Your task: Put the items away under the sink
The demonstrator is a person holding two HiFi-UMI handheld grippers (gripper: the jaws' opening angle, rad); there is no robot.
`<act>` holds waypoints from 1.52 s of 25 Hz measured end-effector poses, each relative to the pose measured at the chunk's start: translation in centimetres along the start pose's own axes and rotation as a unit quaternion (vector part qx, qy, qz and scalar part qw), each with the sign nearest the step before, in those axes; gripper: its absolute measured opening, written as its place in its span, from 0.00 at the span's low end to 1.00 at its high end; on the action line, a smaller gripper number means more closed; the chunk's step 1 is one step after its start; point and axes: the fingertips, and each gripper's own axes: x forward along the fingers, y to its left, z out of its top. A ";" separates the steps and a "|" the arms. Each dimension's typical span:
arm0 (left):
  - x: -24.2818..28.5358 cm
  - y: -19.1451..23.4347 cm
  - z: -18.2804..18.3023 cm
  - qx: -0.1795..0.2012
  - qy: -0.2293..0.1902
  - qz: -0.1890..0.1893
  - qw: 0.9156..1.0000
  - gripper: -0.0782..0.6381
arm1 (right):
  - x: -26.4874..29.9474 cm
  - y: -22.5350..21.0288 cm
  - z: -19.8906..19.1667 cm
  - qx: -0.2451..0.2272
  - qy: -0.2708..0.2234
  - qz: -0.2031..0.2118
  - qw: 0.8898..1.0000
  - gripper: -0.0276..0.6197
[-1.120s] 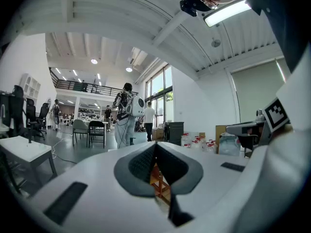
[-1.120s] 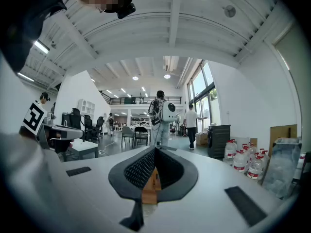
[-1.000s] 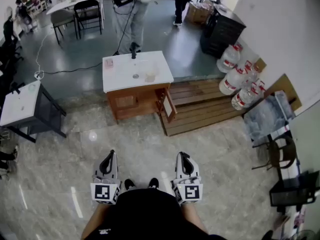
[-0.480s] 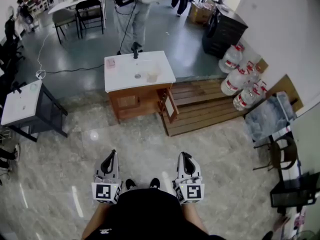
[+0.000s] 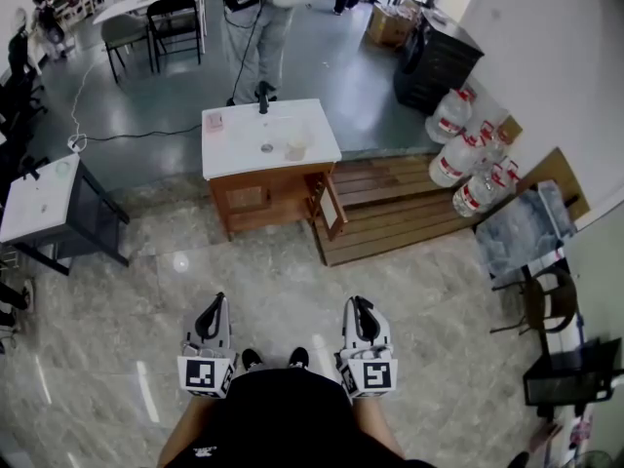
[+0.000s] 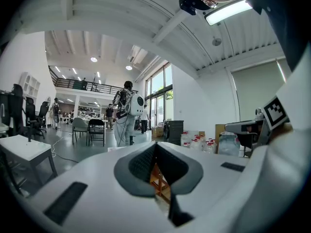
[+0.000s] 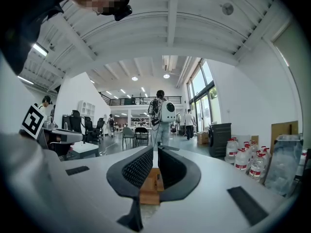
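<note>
A white-topped sink unit [image 5: 270, 136] stands far ahead on the stone floor, its wooden cabinet door [image 5: 329, 206] hanging open at the right. On the top lie a small pink item [image 5: 214, 121], a pale cup [image 5: 295, 149] and a dark faucet [image 5: 262, 98]. My left gripper [image 5: 213, 307] and right gripper [image 5: 357, 306] are held close to my body, both shut and holding nothing. In the left gripper view the left gripper [image 6: 155, 152] frames a sliver of the wooden cabinet [image 6: 158, 178]. The right gripper [image 7: 154, 158] frames the same cabinet [image 7: 151, 184].
A wooden pallet platform [image 5: 390, 208] lies right of the cabinet, with water jugs [image 5: 458, 154] and a black cabinet [image 5: 434, 61] by the wall. A grey table [image 5: 49, 198] stands at the left. A person [image 5: 258, 27] stands behind the sink; a cable crosses the floor.
The view has swayed slightly; both grippers keep the same place and state.
</note>
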 end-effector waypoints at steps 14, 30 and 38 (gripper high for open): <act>-0.2 0.7 -0.2 0.004 -0.005 0.000 1.000 0.12 | 0.1 0.9 0.7 0.033 -0.003 0.018 0.999 0.46; -1.2 1.9 0.0 -0.003 0.009 -0.006 1.000 0.12 | -0.1 3.5 1.9 0.057 -0.029 0.058 0.996 0.72; -2.2 4.6 -0.2 -0.003 0.009 -0.010 1.000 0.12 | 0.1 5.9 1.8 0.057 -0.023 0.045 0.997 0.72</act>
